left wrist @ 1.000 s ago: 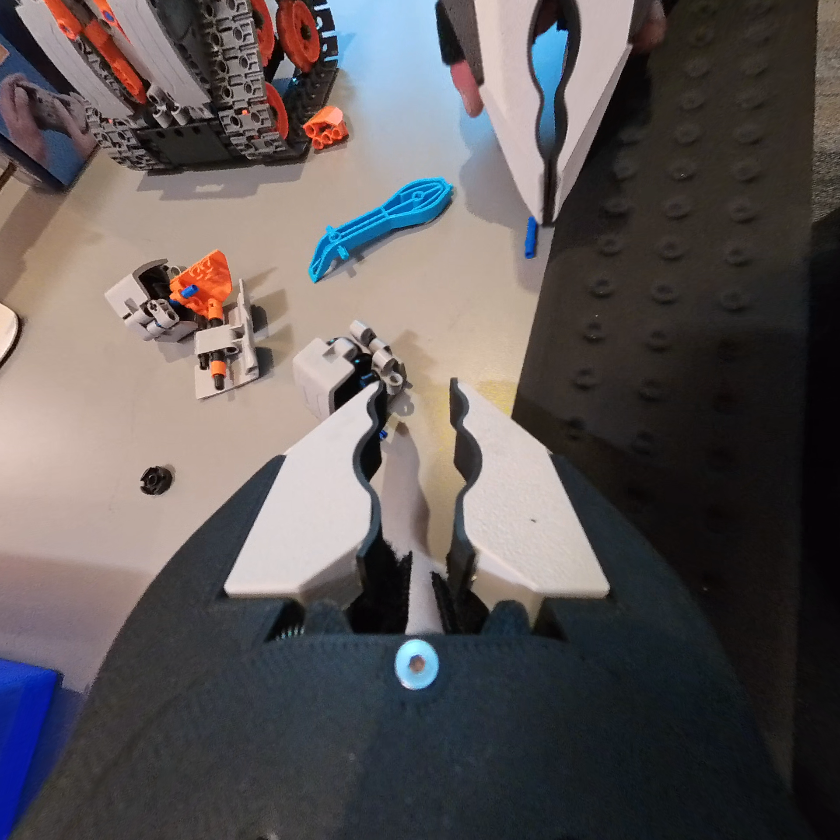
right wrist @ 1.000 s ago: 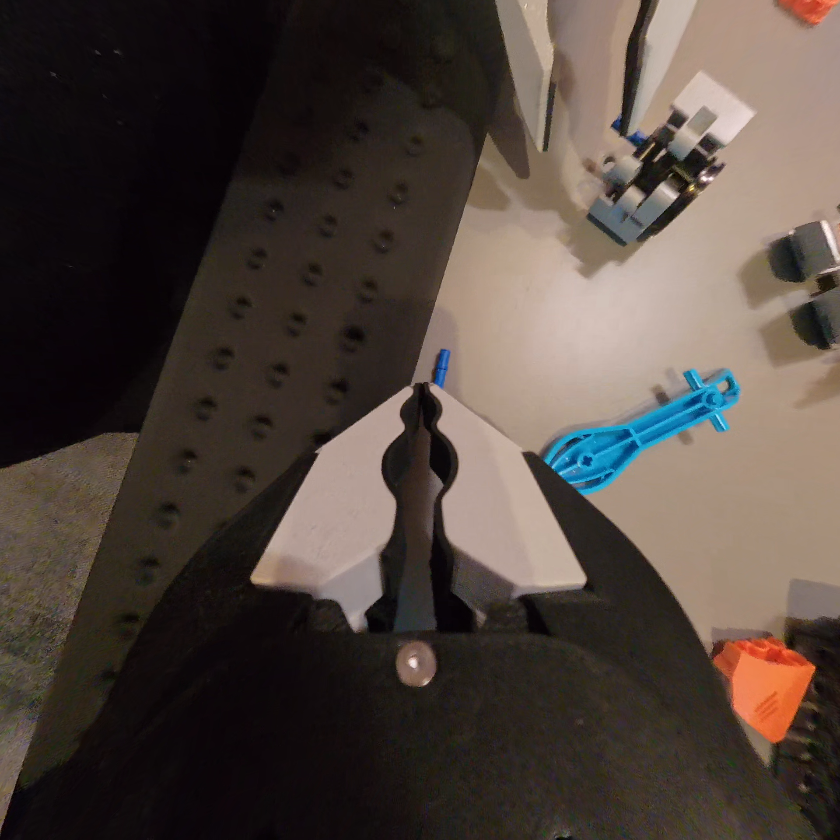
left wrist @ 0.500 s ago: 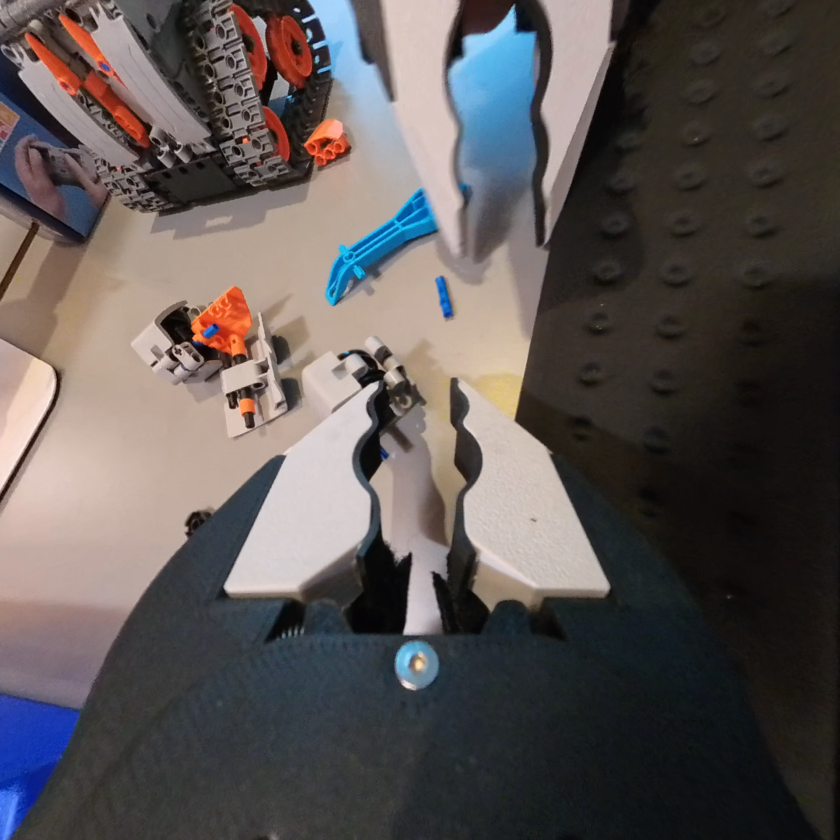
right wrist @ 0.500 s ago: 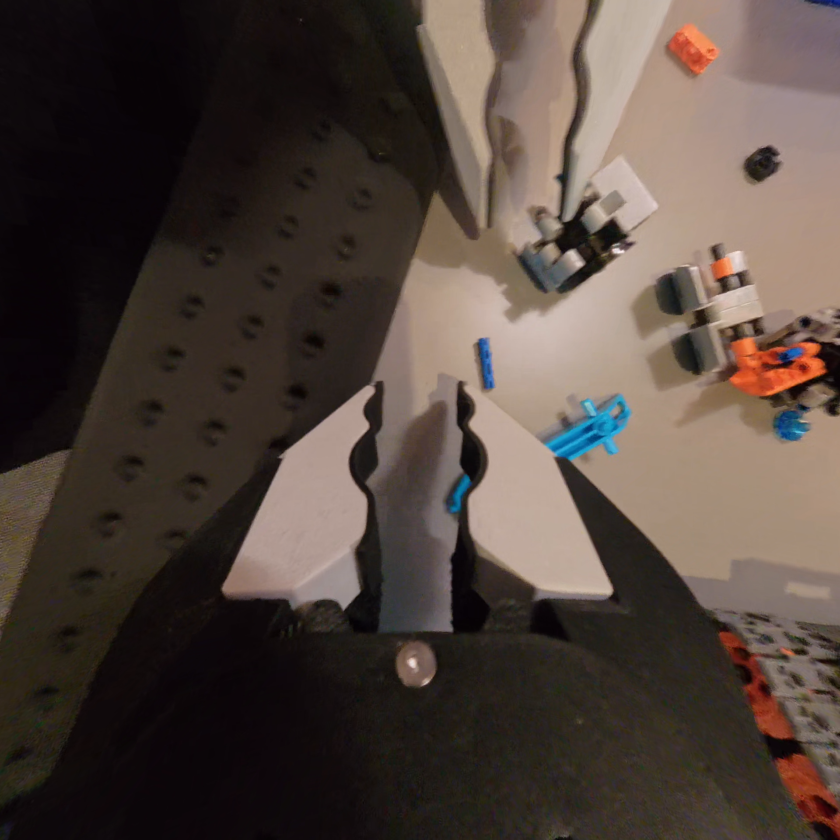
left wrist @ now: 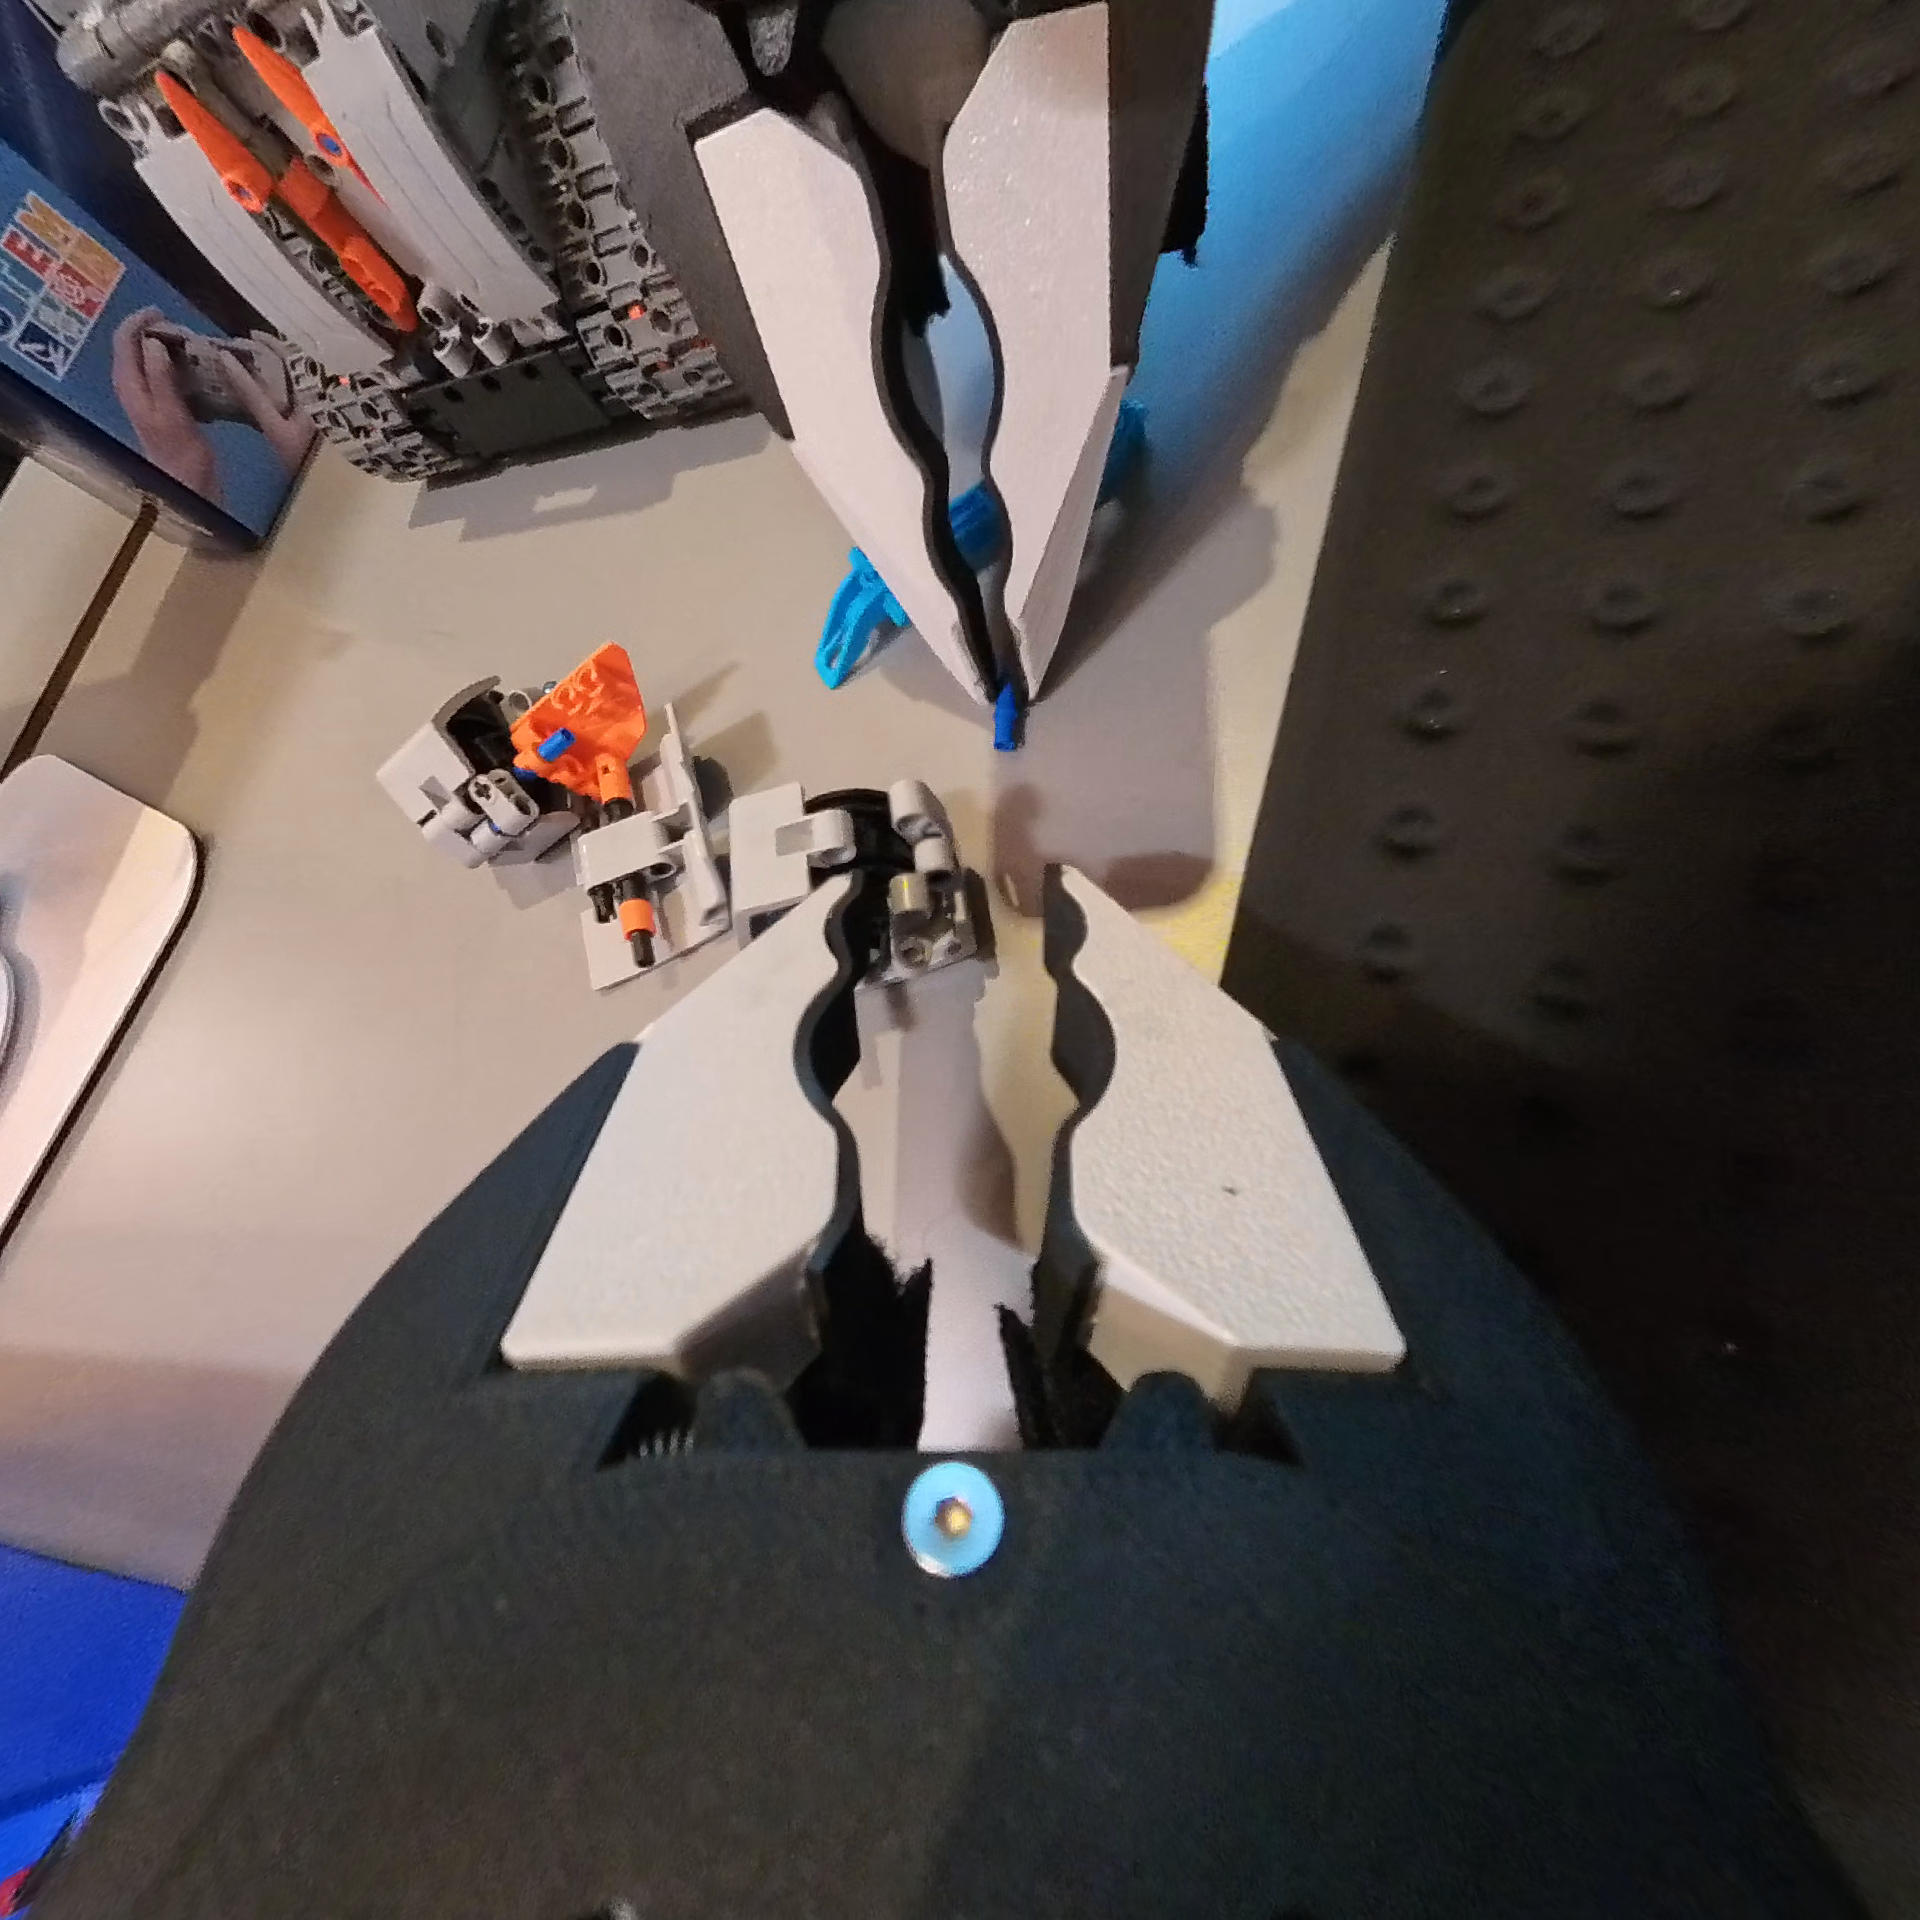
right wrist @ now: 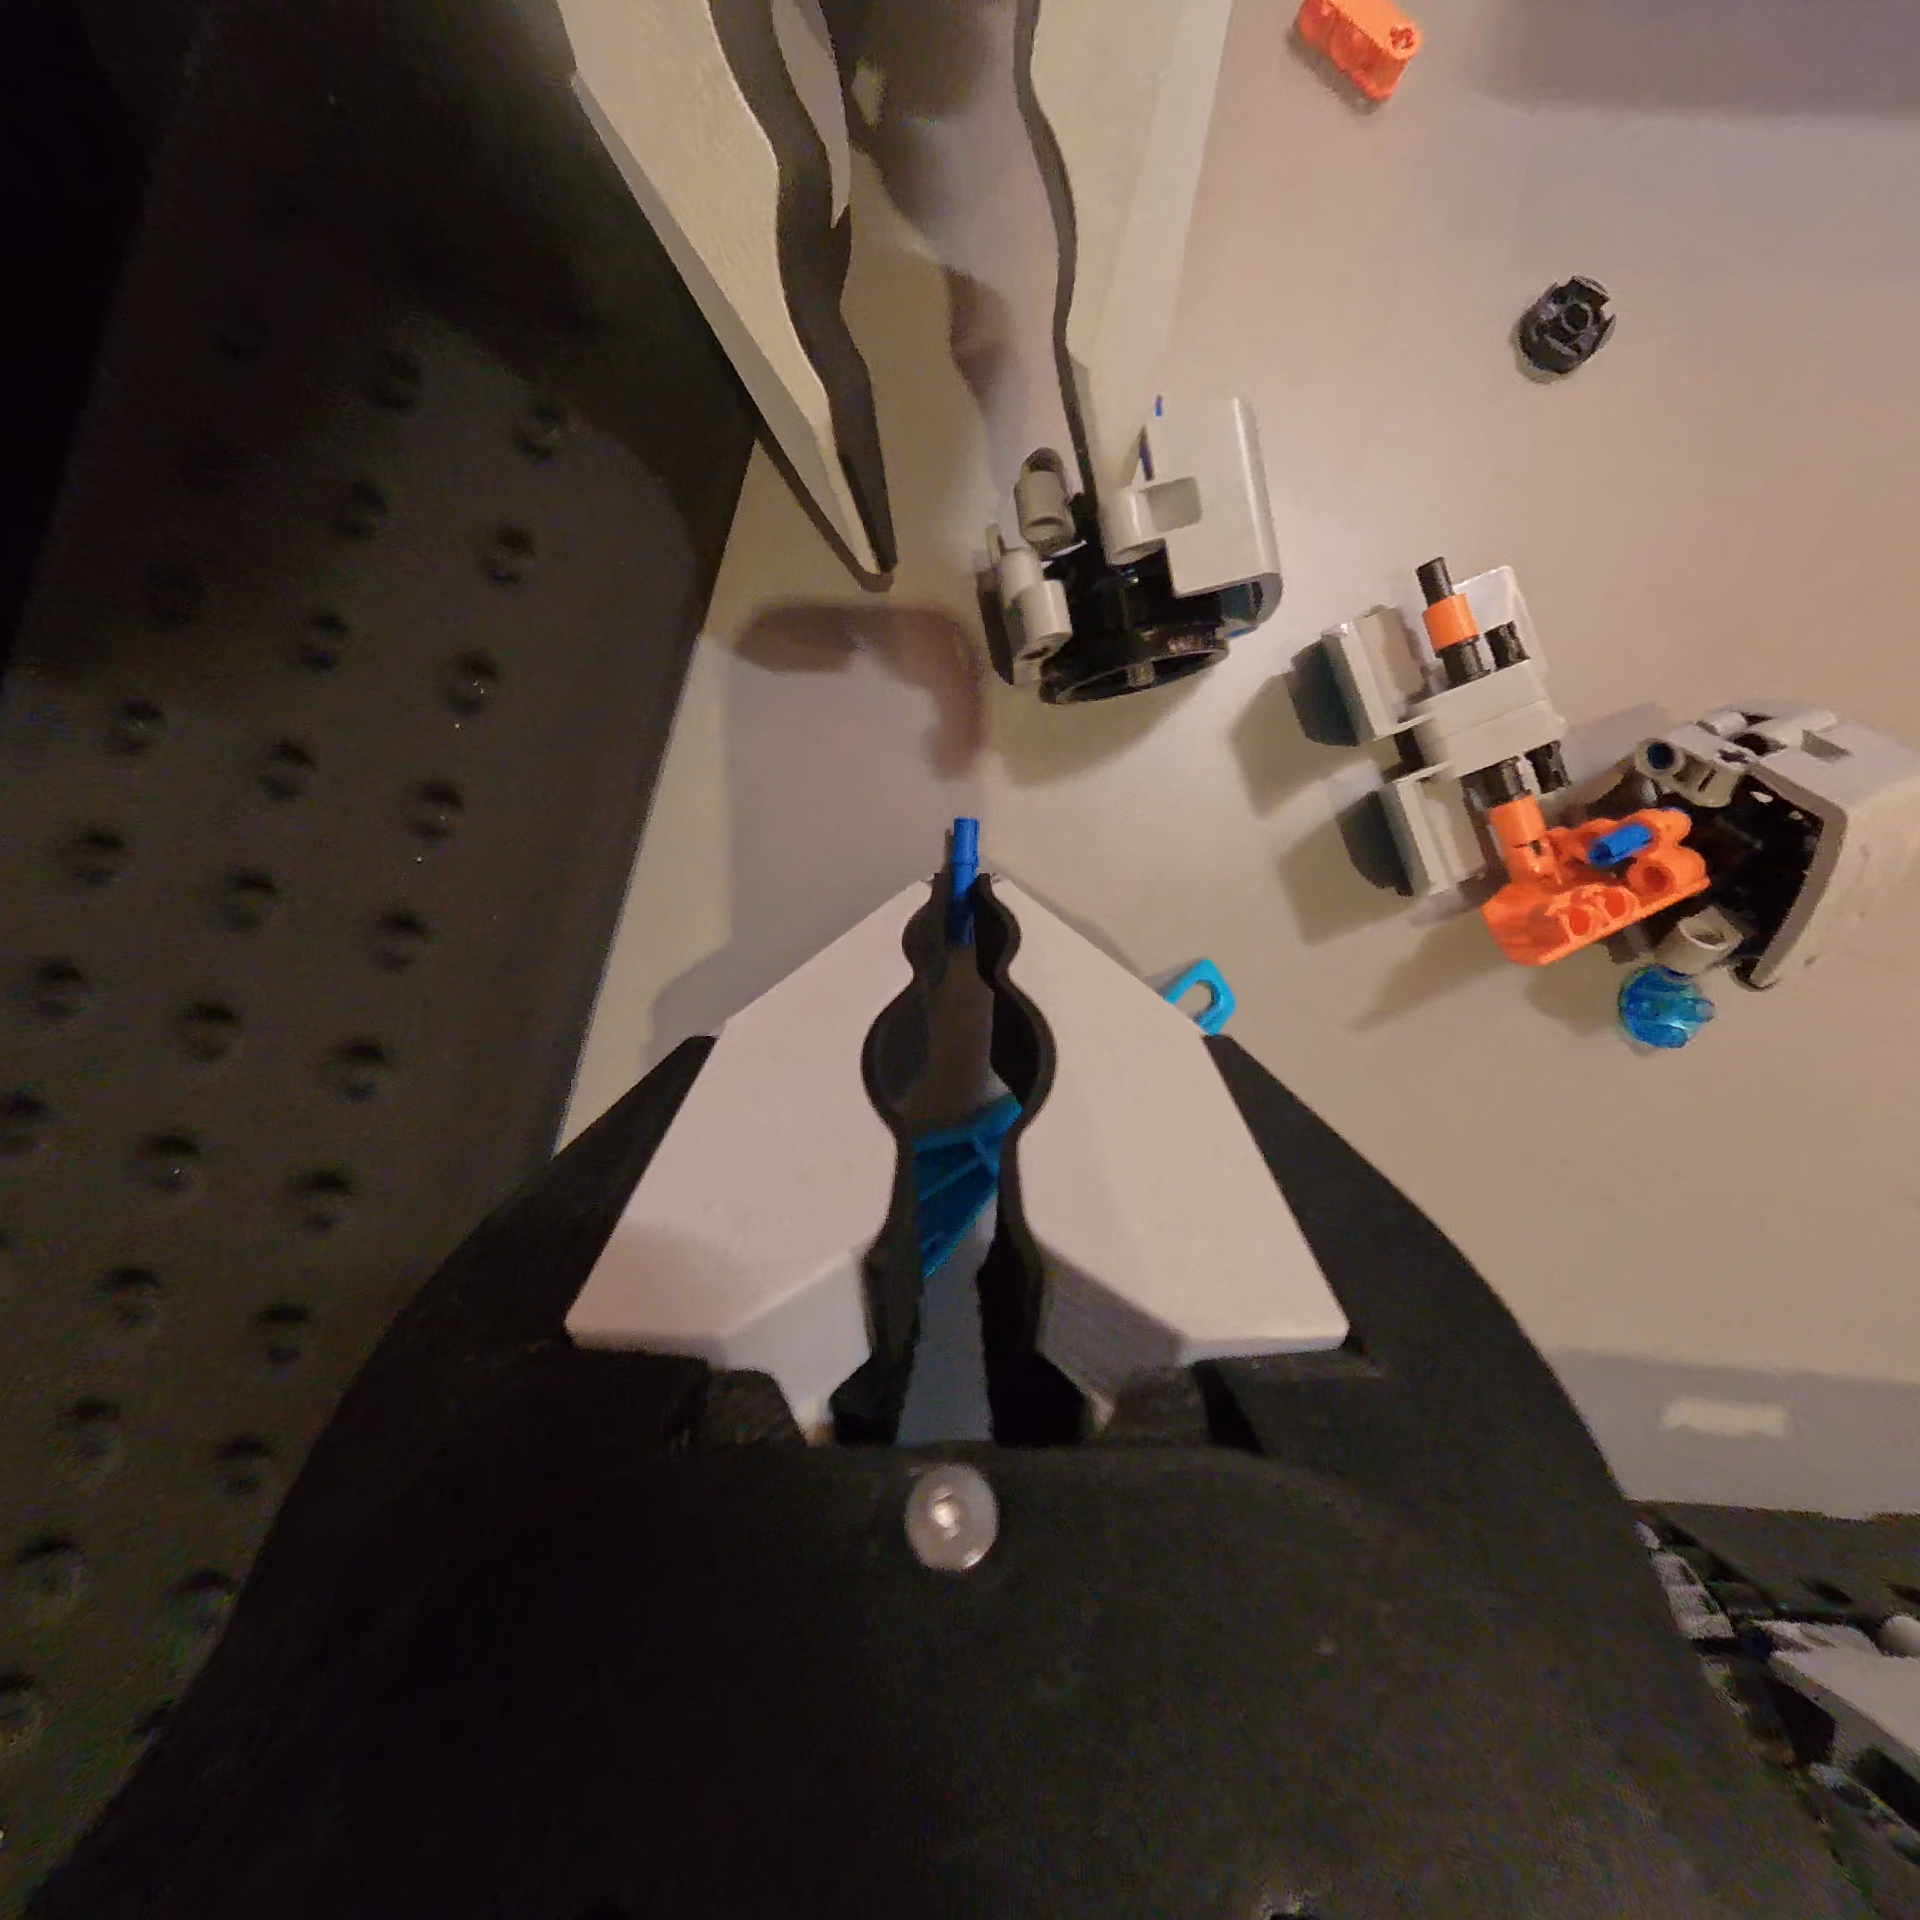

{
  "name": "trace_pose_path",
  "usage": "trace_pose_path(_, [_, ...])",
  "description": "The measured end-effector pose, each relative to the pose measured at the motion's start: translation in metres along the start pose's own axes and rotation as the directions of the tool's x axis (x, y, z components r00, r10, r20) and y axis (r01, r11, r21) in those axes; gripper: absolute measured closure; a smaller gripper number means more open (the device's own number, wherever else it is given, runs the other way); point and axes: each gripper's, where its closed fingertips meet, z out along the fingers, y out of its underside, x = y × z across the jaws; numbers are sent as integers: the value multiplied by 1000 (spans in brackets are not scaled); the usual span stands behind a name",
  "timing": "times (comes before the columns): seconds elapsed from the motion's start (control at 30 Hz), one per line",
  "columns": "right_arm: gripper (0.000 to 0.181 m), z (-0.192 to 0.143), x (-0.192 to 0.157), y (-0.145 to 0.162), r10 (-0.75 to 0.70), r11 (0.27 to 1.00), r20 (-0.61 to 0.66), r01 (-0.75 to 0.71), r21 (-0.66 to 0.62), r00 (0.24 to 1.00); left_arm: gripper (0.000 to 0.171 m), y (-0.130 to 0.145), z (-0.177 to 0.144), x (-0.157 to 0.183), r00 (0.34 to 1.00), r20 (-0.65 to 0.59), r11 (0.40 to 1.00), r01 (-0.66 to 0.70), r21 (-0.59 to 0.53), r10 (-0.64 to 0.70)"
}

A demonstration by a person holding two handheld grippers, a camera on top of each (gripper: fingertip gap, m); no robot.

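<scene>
My right gripper is shut on a small blue pin, which sticks out past its tips just above the table. It also shows in the left wrist view, with the pin at its tip. My left gripper is open and empty. Its left fingertip is against a grey and black brick assembly, part of which lies between the fingers. The right wrist view shows the left gripper over that assembly. A light blue lever tool lies under the right gripper.
A grey and orange brick assembly lies left of the grippers. A tracked model and a blue box stand at the back. A black studded mat borders the table. Loose black and orange pieces lie farther off.
The right gripper opened half a second ago with the blue pin lying on the table, then shut on it. The left gripper moved forward onto the grey and black assembly.
</scene>
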Motion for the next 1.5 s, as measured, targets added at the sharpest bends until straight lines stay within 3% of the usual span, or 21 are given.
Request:
trace_pose_path(0.13, [180,-10,-1,-13,56,995,17,-57,86,998,138,-4,-6,-6,999,36,1000,0,28,-1])
trace_pose_path(0.23, [180,-22,-1,-35,138,965,52,-146,217,989,137,-15,-16,-10,997,80,996,-20,84,13])
trace_pose_path(0.5, [180,-49,6,-80,305,786,190,-359,503,933,146,-32,-21,-10,978,185,989,-115,98,95])
trace_pose_path(0.77, [180,-46,17,-88,370,704,211,-421,572,905,151,-44,-23,-24,951,295,988,-123,96,90])
trace_pose_path(1.03, [180,-49,25,-91,410,645,254,-475,599,876,147,-42,-22,-34,895,390,972,-235,-2,217])
trace_pose_path(1.13, [181,-50,22,-95,405,628,283,-490,605,869,159,-43,-26,-39,868,423,961,-275,-25,260])
trace_pose_path(1.5, [180,-55,21,-99,394,600,307,-495,628,867,171,-42,-27,-39,877,405,962,-274,-17,257])
